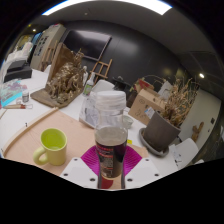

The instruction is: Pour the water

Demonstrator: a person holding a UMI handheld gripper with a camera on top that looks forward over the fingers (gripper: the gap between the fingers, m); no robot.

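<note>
the tongs point(111, 172) hold a clear bottle point(110, 128) upright between their 2 pink pads point(127, 158), which press on its lower body from either side; it is pinched, not merely standing between them. the bottle has a wide white cap and holds a dark liquid in its lower part, so its long axis runs straight up from the tongs. the relation the pour turns on is sideways: the green mug point(51, 147) stands on a tan mat point(30, 140) on the white worktop point(20, 115), ahead of the tongs and off to their left, near but not touching the bottle. as i judge it, the bottle must travel left and tip mouth-first toward the mug. whether the cap is loosened i cannot tell.
</note>
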